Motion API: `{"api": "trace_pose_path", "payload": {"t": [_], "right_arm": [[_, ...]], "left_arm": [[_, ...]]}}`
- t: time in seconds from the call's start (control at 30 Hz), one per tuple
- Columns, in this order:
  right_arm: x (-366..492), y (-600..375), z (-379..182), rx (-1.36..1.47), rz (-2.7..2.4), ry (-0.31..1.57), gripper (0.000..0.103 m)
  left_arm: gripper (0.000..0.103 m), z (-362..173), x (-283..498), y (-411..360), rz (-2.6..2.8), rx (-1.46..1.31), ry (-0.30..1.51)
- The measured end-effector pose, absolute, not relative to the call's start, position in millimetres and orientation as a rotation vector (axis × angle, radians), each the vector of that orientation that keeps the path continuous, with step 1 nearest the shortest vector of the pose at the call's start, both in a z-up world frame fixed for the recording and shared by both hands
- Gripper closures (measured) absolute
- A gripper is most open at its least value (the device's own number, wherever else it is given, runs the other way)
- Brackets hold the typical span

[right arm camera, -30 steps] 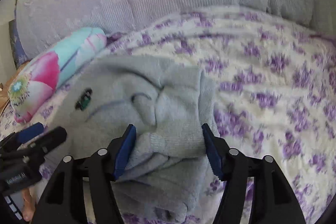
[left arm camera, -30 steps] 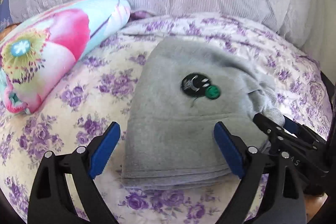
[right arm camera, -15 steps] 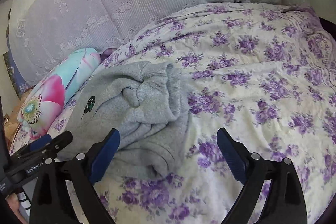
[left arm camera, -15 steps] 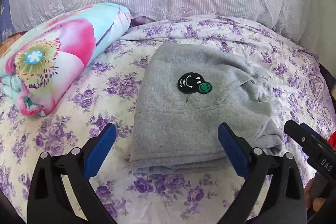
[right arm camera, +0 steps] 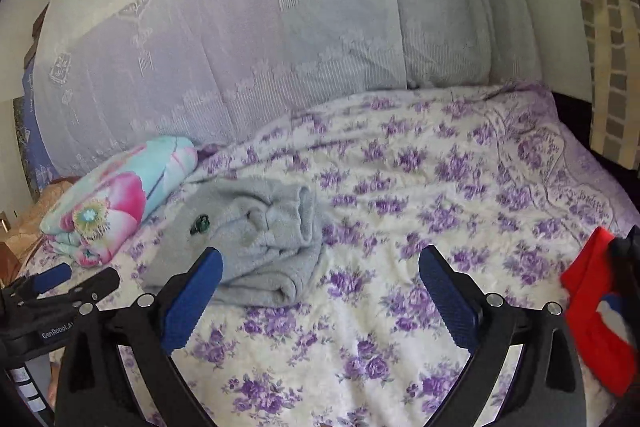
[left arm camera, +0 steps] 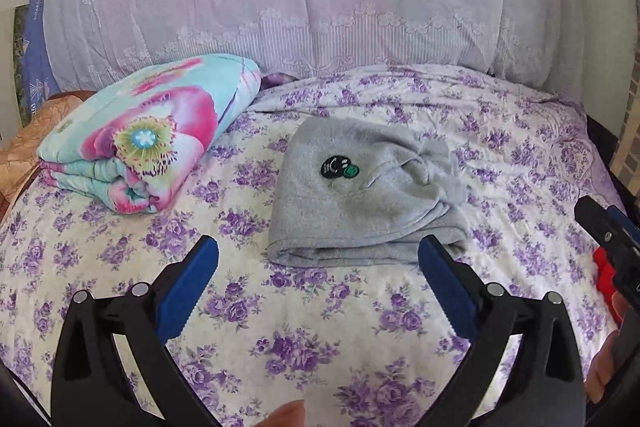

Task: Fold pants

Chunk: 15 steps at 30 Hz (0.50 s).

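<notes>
Both grippers backed off folded pants (left arm camera: 360, 203); right view shows red cloth (right arm camera: 596, 311).

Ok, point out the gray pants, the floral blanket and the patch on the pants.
Gray pants (left arm camera: 344, 223), left wrist view, on the folded front panel.
Floral blanket (left arm camera: 160, 139), left wrist view, on the pink flower.
Patch (left arm camera: 338, 167), left wrist view, on its black part.
</notes>
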State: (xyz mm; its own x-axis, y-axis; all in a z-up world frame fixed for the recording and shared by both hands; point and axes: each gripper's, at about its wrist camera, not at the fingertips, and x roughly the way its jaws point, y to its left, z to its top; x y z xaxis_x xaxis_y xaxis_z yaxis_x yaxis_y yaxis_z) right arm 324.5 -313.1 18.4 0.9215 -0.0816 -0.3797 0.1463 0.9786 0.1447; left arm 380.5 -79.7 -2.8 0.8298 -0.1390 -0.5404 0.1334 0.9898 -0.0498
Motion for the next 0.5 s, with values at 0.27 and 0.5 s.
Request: {"api": "trace_pose_path", "payload": {"t": [0.27, 0.5], "right_arm": [[364, -299, 46, 0.205, -0.083, 0.462, 0.004], [376, -295, 22, 0.212, 0.000, 0.446, 0.004]], "left_arm": [[0.005, 43, 384, -93, -0.101, 0.023, 0.468], [0.005, 27, 393, -95, -0.129, 0.059, 0.525]]}}
